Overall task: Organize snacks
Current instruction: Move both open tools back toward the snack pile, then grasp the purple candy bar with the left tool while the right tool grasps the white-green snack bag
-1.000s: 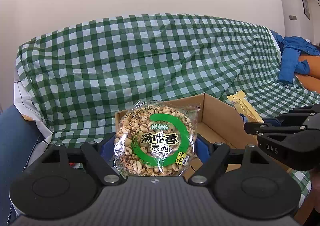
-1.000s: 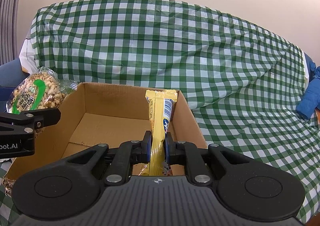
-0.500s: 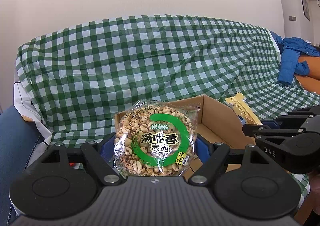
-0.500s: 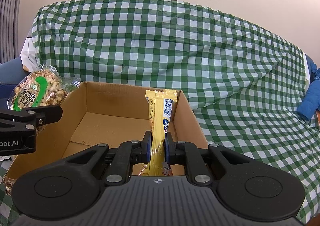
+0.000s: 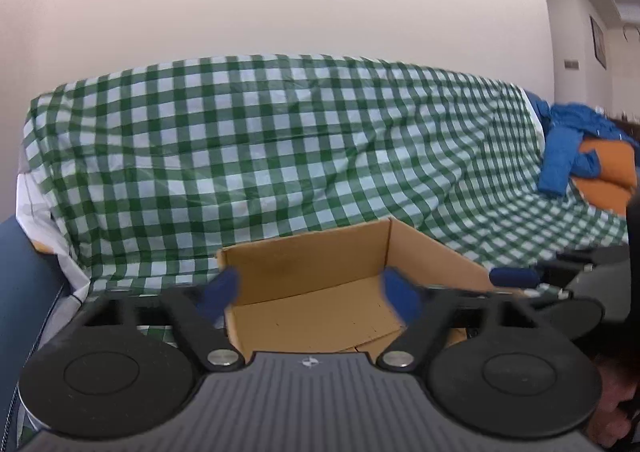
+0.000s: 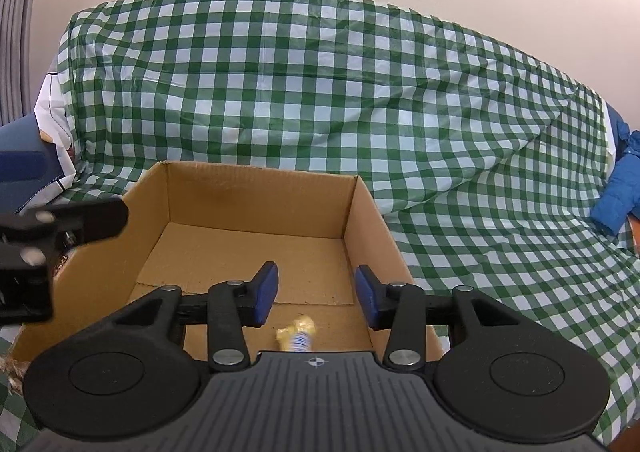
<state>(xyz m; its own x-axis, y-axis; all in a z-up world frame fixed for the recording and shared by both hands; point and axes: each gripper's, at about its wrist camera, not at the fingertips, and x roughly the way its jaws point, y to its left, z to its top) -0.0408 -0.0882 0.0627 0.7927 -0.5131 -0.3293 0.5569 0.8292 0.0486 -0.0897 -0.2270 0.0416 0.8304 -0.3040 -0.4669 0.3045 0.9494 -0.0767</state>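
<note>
An open cardboard box (image 6: 256, 187) stands on the green checked cloth; it also shows in the left wrist view (image 5: 304, 260). My right gripper (image 6: 316, 292) is open above the box's near part. A yellow wrapped snack (image 6: 298, 336) lies just below it, near the box's front wall, mostly hidden by the gripper body. My left gripper (image 5: 310, 294) is open and empty at the box's left wall; it shows in the right wrist view (image 6: 60, 223) as blurred black parts. The puffed-grain bag is out of sight.
A sofa draped in green checked cloth (image 6: 320, 91) fills the background. A blue jacket (image 5: 568, 147) and an orange cushion (image 5: 608, 163) lie at the far right. A dark blue surface (image 5: 20, 292) lies at the left.
Both grippers have opened. The yellow snack has dropped from the right gripper into the box. The puffed-grain bag has left the left gripper and is gone from view.
</note>
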